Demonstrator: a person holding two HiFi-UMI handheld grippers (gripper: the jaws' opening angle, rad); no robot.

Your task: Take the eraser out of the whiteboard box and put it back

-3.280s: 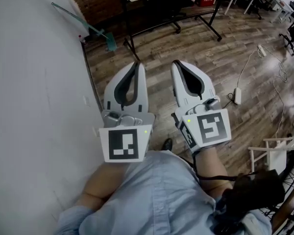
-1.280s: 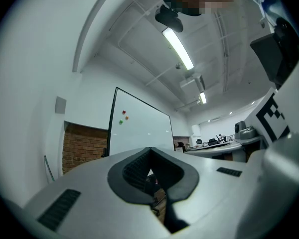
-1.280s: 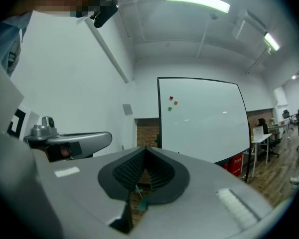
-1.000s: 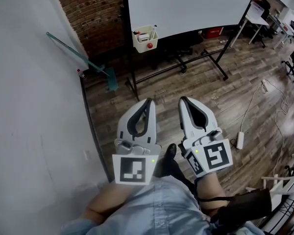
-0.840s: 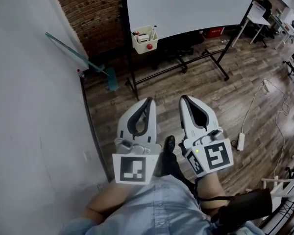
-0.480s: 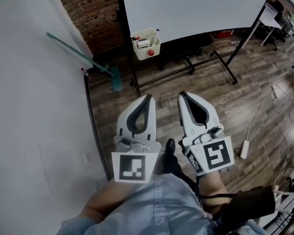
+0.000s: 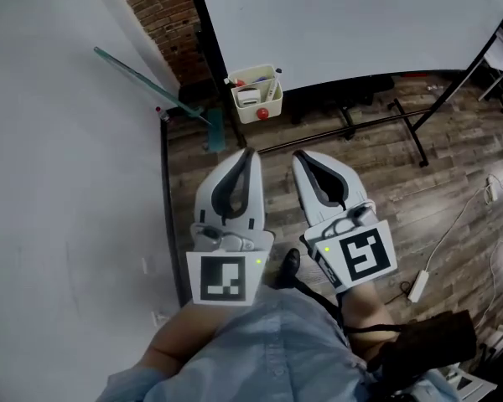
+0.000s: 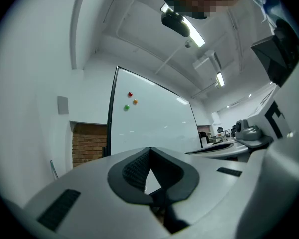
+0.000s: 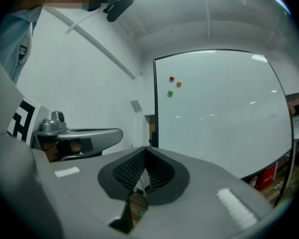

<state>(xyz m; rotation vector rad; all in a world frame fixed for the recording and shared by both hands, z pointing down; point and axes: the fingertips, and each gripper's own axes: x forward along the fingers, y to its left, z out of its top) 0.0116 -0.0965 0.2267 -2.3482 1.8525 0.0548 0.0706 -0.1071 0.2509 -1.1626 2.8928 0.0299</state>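
Left gripper [image 7: 250,152] & right gripper [image 7: 300,157] side by side, both jaws clenched, nothing in them. Eraser [image 7: 249,98] sits in whiteboard box [image 7: 269,107], hung under the whiteboard [image 7: 360,23], well apart from both.

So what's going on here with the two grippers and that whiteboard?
A person holds a left hand-held gripper and a right hand-held gripper out front, both shut and empty, pointing toward the whiteboard box hung on the whiteboard. What looks like the eraser lies in the box, not yet touched.
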